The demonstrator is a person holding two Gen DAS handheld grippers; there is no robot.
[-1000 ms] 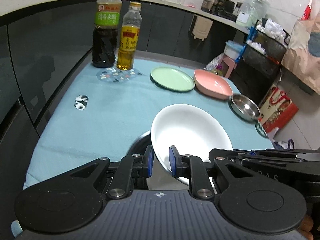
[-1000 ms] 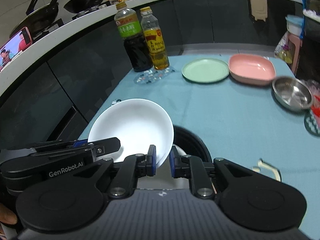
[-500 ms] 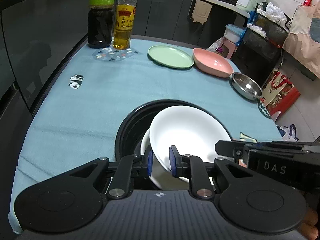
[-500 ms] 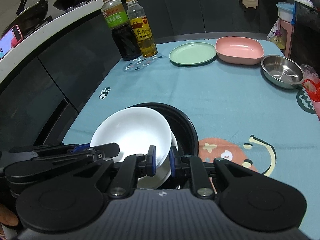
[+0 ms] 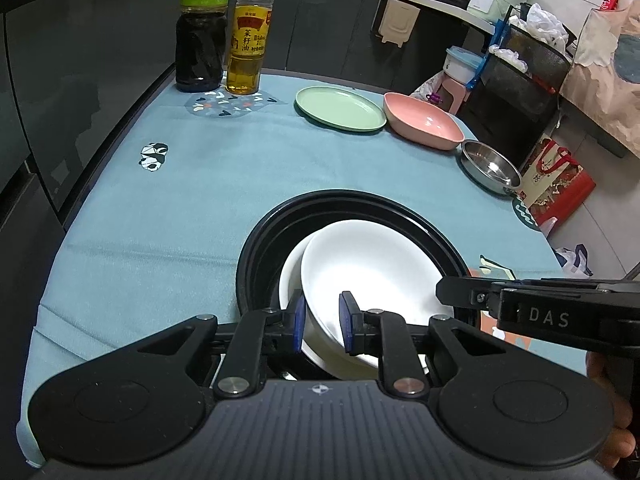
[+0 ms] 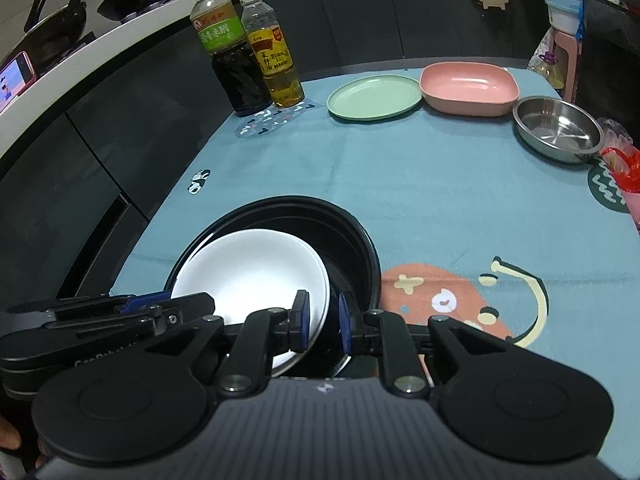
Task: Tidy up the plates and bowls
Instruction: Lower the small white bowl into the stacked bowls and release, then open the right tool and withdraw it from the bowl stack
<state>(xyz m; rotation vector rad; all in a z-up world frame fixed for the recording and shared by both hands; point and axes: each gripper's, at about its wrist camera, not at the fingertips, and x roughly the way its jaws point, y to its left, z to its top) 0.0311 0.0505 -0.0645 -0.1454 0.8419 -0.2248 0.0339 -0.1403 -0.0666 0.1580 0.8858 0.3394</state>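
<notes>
Right now the round white ceramic plate (image 5: 372,276) you carry sits tilted just ahead of both tools, its near rim clamped on the left side by your left gripper (image 5: 322,322) and on the right side by your right gripper (image 6: 323,322), jaws of each pinched on that rim. Directly beneath it lies a second white plate (image 5: 289,280) inside the wide black round basin (image 5: 348,200). Lowering should go straight down; the green plate (image 5: 340,114) stays far ahead.
</notes>
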